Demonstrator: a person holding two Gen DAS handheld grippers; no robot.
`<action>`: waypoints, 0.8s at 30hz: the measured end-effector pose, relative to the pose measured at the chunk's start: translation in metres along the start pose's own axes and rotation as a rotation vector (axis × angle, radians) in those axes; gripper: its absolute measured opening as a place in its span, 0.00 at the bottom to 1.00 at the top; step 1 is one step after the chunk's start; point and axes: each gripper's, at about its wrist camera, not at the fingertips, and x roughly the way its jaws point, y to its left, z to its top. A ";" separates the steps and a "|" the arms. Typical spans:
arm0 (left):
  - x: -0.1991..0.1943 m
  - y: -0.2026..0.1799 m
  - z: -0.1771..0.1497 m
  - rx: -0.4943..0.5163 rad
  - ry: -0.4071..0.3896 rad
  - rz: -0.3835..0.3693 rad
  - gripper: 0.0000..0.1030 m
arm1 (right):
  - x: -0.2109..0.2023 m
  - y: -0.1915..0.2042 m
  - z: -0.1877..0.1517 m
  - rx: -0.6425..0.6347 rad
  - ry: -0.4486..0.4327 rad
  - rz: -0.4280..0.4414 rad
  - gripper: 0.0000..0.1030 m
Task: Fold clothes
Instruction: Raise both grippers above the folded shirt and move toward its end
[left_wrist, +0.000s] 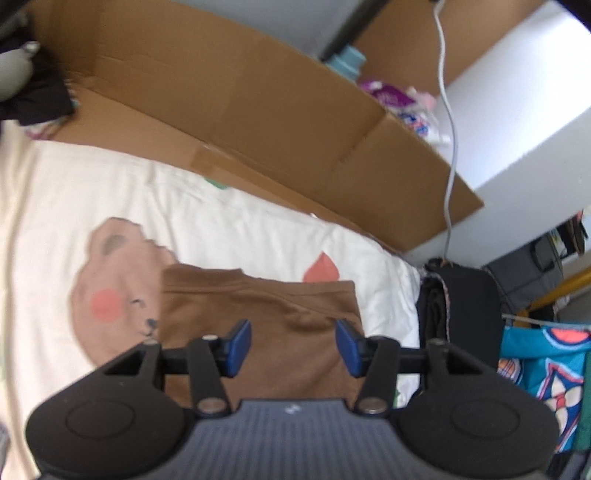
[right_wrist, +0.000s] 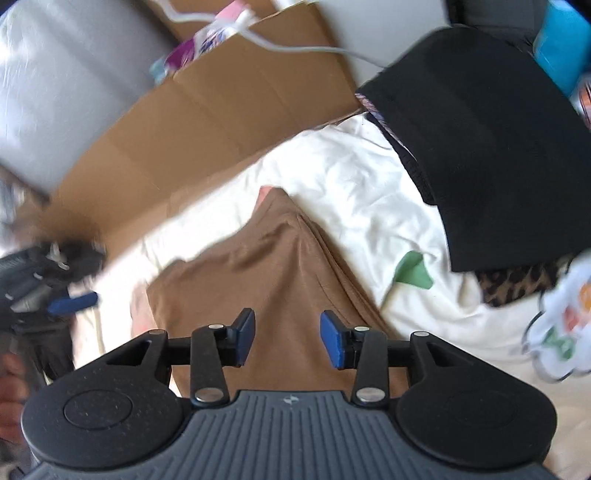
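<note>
The brown garment (left_wrist: 258, 325) lies as a compact rectangle on the cream bedsheet (left_wrist: 55, 192), near the black pile (right_wrist: 480, 147). Left gripper (left_wrist: 293, 347) and right gripper (right_wrist: 287, 338) hover spread, pinching nothing; edges should stay aligned.

Brown garment (left_wrist: 258, 332): soft matt knit cloth, showing fine creases, lying on the bedsheet (left_wrist: 258, 229), a smooth cream printed cotton-like cloth. Cardboard (left_wrist: 258, 110) behind the garment: matt brown paperboard, creased. Left claw (left_wrist: 293, 345): matt black plastic arms, blue rubbery-looking pads (left_wrist: 240, 347), shining metal rivets. Black folded clothes (right_wrist: 480, 147) beside the garment: dull knit cloth.
</note>
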 end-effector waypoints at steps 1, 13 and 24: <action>-0.008 0.002 0.000 -0.014 -0.005 0.005 0.53 | -0.005 0.004 0.005 -0.048 0.023 0.000 0.45; -0.084 -0.004 -0.001 0.023 0.029 0.055 0.59 | -0.085 0.020 0.030 -0.449 0.100 -0.029 0.66; -0.183 0.023 -0.050 0.007 -0.052 0.100 0.70 | -0.142 -0.005 0.014 -0.460 -0.002 0.060 0.76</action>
